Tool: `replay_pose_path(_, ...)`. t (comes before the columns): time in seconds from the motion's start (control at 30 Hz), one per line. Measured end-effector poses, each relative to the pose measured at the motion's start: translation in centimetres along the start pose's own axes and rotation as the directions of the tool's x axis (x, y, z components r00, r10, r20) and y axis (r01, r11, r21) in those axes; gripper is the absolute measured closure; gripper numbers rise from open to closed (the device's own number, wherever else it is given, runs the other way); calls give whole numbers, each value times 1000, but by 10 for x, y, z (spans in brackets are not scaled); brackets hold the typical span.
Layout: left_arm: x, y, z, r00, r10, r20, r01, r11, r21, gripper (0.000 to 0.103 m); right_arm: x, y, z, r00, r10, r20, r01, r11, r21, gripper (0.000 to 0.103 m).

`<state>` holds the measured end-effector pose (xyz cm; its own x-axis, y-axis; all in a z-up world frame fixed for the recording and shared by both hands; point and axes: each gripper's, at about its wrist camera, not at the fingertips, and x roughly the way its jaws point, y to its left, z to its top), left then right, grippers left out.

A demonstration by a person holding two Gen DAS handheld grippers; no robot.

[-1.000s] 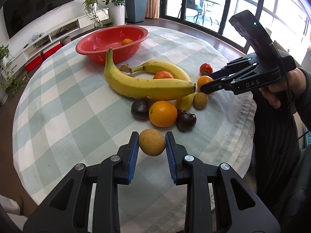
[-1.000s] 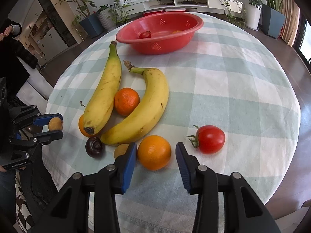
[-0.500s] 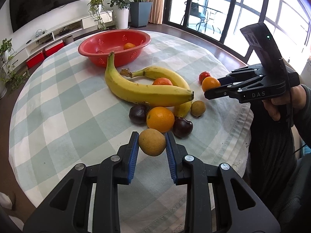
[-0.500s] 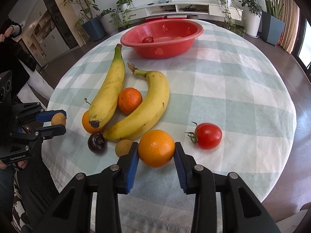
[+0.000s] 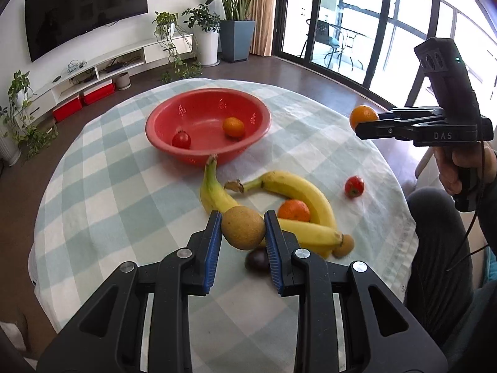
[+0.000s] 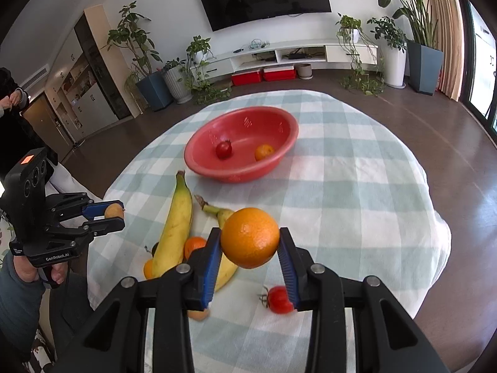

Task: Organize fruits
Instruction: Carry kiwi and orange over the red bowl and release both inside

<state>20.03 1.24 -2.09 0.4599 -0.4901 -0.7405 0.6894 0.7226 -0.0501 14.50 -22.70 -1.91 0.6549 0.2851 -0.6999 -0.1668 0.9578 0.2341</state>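
My left gripper [image 5: 243, 230] is shut on a brown kiwi [image 5: 243, 227], held in the air over the near bananas. My right gripper [image 6: 250, 238] is shut on a large orange [image 6: 250, 237], lifted above the table; in the left wrist view that orange [image 5: 362, 117] sticks out of the right gripper at the far right. The red bowl [image 5: 198, 152] sits at the back of the round table, with a tomato [image 5: 181, 140] and a small orange [image 5: 233, 126] in it. Two bananas [image 5: 298, 191] lie in front of the bowl, a mandarin [image 5: 294, 210] between them.
On the checked cloth [image 5: 108, 192] there are also a loose tomato [image 5: 354, 186], a second kiwi [image 5: 343, 245] and a dark plum [image 5: 257, 259]. The table edge curves close on the near and right sides. A person's legs [image 5: 441, 248] are at the right. Another person stands at the far left [image 6: 12, 118].
Both grippers rose from table height with their fruit and now look toward the red bowl. The right gripper shut on the orange and lifted it off the cloth.
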Motion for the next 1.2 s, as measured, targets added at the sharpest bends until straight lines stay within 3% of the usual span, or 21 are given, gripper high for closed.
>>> replay_pose_path(0.13,22,17,41,1000,-4,-7,4,1000,-25,77,21,0,30,1000,22,1,-22,1000,-22,64)
replay_pose_path(0.3,62,33,85,997,50,-64,-51,999,-16,77,60,-1,67,999,14,-37,-16,997,-72,64)
replay_pose_path(0.5,100,46,120,994,74,-82,-76,997,-22,77,109,-11,99,997,-8,-82,1,996,-87,64)
replay_pose_path(0.83,156,46,117,986,105,-133,-112,993,-45,77,169,-15,116,989,-37,-146,18,991,-130,64)
replay_pose_path(1.2,181,50,106,980,112,-163,-121,992,-45,77,199,-10,111,982,-94,-163,61,979,-197,64)
